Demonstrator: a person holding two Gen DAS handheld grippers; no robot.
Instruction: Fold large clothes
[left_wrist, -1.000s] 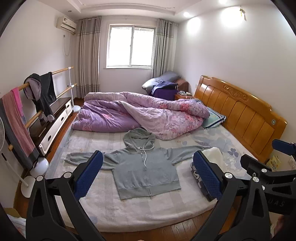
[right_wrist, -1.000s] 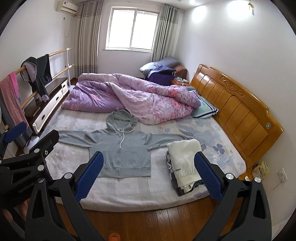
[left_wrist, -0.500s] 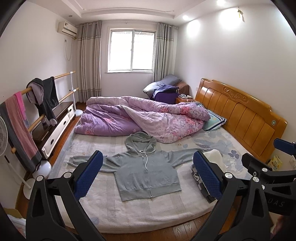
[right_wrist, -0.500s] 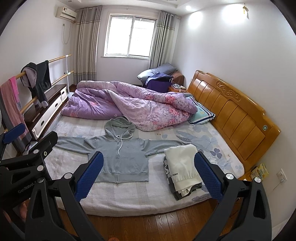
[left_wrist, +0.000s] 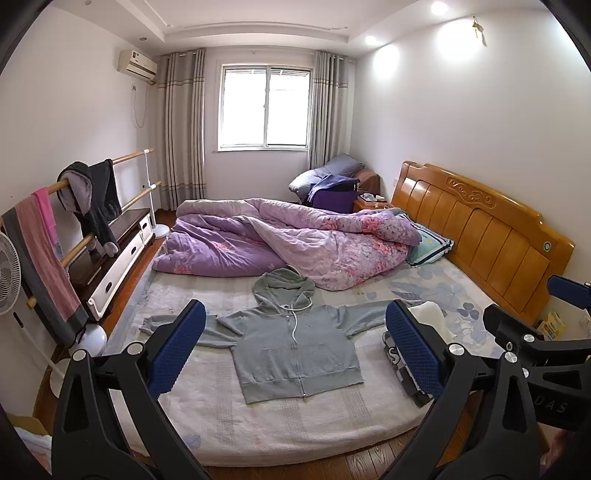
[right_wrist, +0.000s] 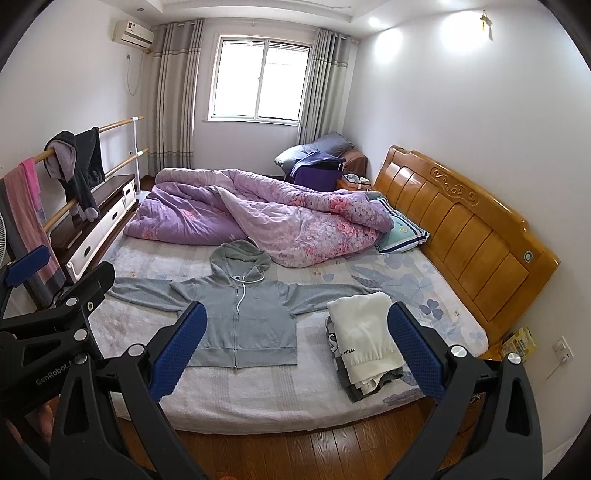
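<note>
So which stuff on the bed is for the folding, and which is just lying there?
For the job:
grey hoodie
pile of folded clothes
left gripper
right gripper

Just lying about:
purple quilt
striped pillow

The left gripper (left_wrist: 295, 343) has two matte black plastic arms, each tipped with a blue pad (left_wrist: 177, 347) bearing a fine cross-hatched grip texture. Round silver screw heads sit at the arm joints, and triangular cut-outs lighten the black frames at about 7 and 5 o'clock in the left wrist view. The right gripper (right_wrist: 295, 341) is built the same way: black arms, blue textured pads (right_wrist: 415, 352), silver screws. In the right wrist view the other unit's black body at 9 o'clock carries white lettering reading "GenRobot"; in the left wrist view white letters "DAS" show at 4 o'clock.
</note>
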